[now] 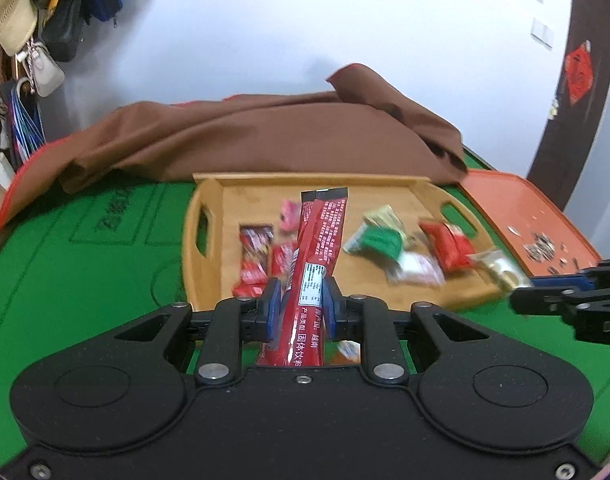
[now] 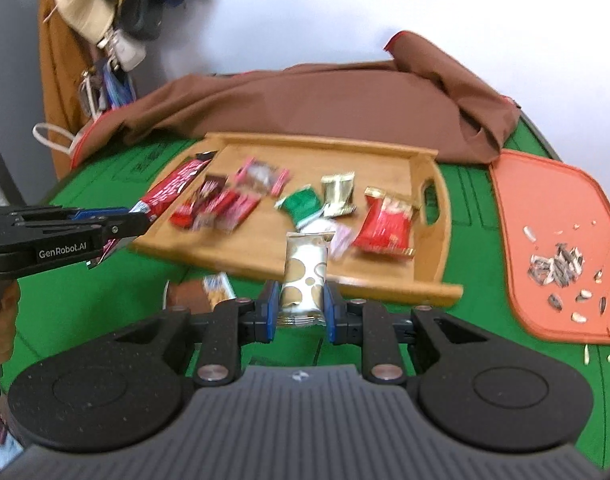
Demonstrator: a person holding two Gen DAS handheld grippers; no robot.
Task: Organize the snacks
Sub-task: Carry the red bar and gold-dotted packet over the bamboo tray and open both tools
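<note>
My left gripper [image 1: 301,292] is shut on a long red stick packet [image 1: 319,248] held above the near edge of a wooden tray [image 1: 209,200]. In the right wrist view that left gripper [image 2: 141,216] comes in from the left with the red stick packet [image 2: 173,188]. My right gripper [image 2: 301,292] is shut on a white and gold snack packet [image 2: 307,272] over the wooden tray's [image 2: 385,284] front edge. It shows at the right edge of the left wrist view too, right gripper [image 1: 521,290] on the gold packet [image 1: 499,268]. Several small wrapped snacks lie in the tray, red ones [image 2: 387,222] and a green one [image 2: 303,202].
An orange tray [image 2: 545,200] with sunflower seeds [image 2: 557,266] lies right of the wooden tray on the green table [image 1: 65,272]. A brown cloth [image 1: 245,136] is heaped behind. Two loose packets [image 2: 217,286] lie on the table near my right gripper. Bags and a hat [image 1: 5,4] hang at the far left.
</note>
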